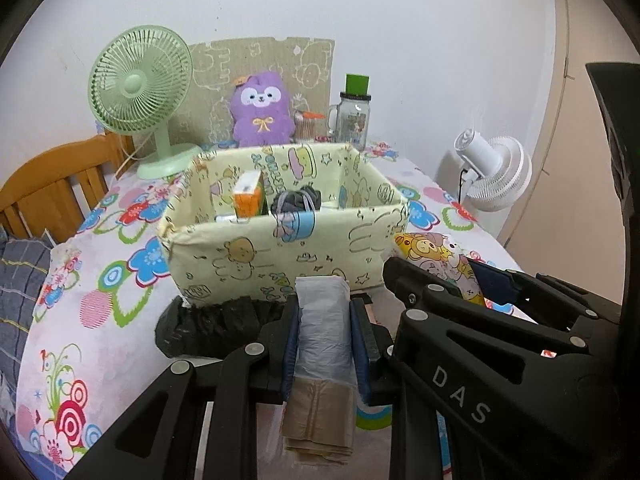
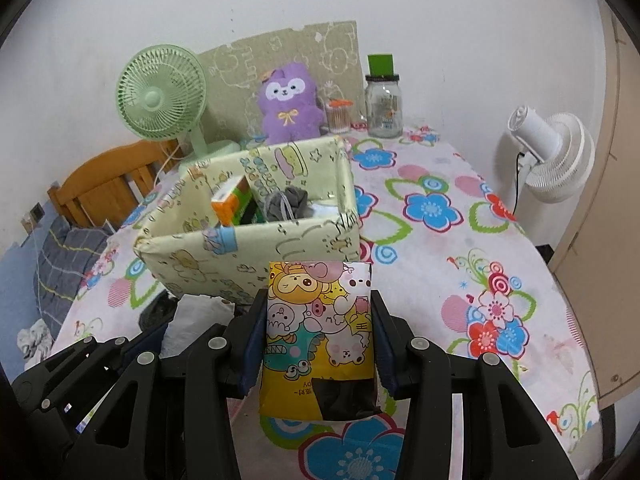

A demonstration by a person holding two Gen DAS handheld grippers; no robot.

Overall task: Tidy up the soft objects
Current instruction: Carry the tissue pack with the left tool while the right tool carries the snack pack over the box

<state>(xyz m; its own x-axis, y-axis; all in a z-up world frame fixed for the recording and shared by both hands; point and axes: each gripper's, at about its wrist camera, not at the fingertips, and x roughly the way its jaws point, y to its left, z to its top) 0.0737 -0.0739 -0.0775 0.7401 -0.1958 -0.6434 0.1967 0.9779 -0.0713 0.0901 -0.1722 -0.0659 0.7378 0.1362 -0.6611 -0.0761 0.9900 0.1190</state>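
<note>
My left gripper (image 1: 325, 312) is shut on a white roll of plastic bags (image 1: 324, 320), held just in front of the pale yellow fabric box (image 1: 248, 256). My right gripper (image 2: 320, 312) is shut on a yellow cartoon-print packet (image 2: 318, 320), also in front of the box (image 2: 256, 252); the packet shows in the left wrist view (image 1: 436, 252) too. Inside the box lie an orange carton (image 1: 248, 196) and a grey fabric bundle (image 1: 296, 200). A black crumpled bundle (image 1: 212, 324) lies on the table left of my left gripper.
A green fan (image 1: 140, 92), a purple plush (image 1: 262, 110), a glass jar (image 1: 354, 116) and a cardboard sheet (image 1: 304, 64) stand behind the box. A white fan (image 2: 552, 156) is at the right. A wooden chair (image 1: 52, 188) and bedding are at the left. The floral tablecloth (image 2: 440, 208) covers the table.
</note>
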